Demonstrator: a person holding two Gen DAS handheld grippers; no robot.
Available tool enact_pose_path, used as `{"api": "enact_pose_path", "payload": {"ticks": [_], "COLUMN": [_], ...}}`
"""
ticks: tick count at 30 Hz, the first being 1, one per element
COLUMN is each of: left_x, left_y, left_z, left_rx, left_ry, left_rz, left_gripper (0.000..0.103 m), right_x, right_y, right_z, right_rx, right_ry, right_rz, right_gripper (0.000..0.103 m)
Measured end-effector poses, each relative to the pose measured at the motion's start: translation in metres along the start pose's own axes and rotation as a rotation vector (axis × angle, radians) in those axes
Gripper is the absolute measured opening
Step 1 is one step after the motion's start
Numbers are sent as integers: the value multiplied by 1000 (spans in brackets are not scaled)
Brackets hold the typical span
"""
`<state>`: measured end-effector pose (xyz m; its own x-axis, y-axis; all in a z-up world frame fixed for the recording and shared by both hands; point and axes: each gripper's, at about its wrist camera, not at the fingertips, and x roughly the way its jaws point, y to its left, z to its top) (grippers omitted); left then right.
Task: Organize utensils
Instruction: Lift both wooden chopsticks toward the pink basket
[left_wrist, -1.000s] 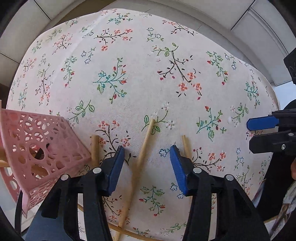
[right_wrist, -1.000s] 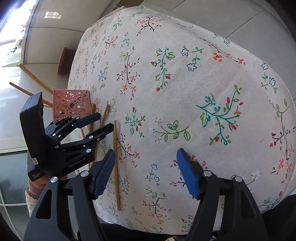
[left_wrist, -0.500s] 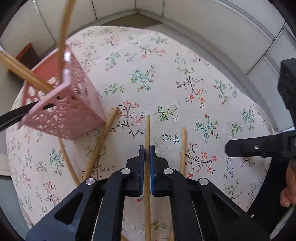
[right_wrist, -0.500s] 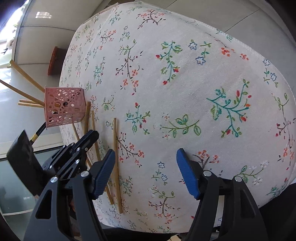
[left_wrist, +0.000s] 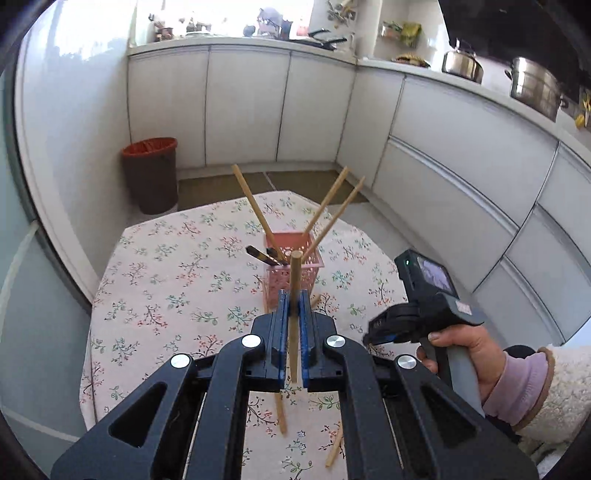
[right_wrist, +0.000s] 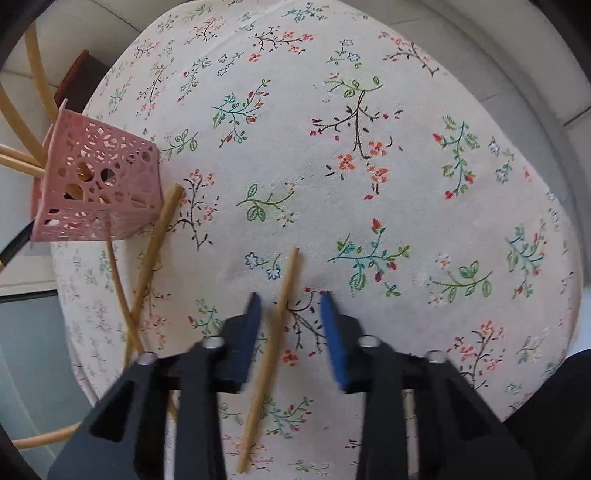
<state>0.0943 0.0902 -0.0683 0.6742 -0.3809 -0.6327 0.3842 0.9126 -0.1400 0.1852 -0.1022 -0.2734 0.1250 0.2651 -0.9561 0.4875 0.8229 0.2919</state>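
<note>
My left gripper (left_wrist: 293, 301) is shut on a wooden chopstick (left_wrist: 294, 273) and holds it lifted above the table, its tip in line with the pink lattice holder (left_wrist: 293, 275). The holder has several chopsticks (left_wrist: 255, 212) and a dark utensil (left_wrist: 264, 255) standing in it. My right gripper (right_wrist: 290, 301) is open and low over the table, its blue pads either side of another wooden chopstick (right_wrist: 275, 332) lying on the cloth. The holder also shows in the right wrist view (right_wrist: 98, 184). The right gripper shows in the left wrist view (left_wrist: 384, 328).
The round table has a floral cloth (right_wrist: 369, 166). Two more chopsticks (right_wrist: 147, 269) lie crossed beside the holder; two lie near the front edge in the left wrist view (left_wrist: 280, 413). A red-rimmed bin (left_wrist: 150, 173) stands on the floor by white cabinets (left_wrist: 243, 107).
My left gripper shut on a chopstick and lifted it off the table, tilting up toward the holder. My right gripper moved left and down over another chopstick, its jaws narrower.
</note>
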Motion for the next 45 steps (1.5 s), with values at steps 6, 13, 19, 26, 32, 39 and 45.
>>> {"api": "enact_pose_path", "payload": {"ticks": [6,13,19,26,32,39,45], "left_x": [-15,-42,-55,-70,-79,-88,-91], "left_y": [12,2,2,-8,-13,-14,-18], "left_z": [4,7,6,17,31,39,56], "left_rx": [-59,-62,-98,-98,-97,-93,-83], "left_ry": [-69,-124,-160,-208,-239,-270,-301], "left_rz": [-13,-21,-21,-9,8,19,8], "left_gripper": [4,4,4,4,4,4,4], "right_x": [-14,-83,-164,-245,-305,-332,-328], "right_y": [-26,-26,-20,-9,12,41,54], "right_z": [-14,-42,-74,-90,-88,-83,-75], "right_rx": [18,-120,-243,-306,-350,-405,-405], "right_ry": [-34,-211,-401,-570,-683,-765,-746], "right_rz": [90,179,259,352,409,409,424], "right_gripper": [5,5,5,5,5,1,1]}}
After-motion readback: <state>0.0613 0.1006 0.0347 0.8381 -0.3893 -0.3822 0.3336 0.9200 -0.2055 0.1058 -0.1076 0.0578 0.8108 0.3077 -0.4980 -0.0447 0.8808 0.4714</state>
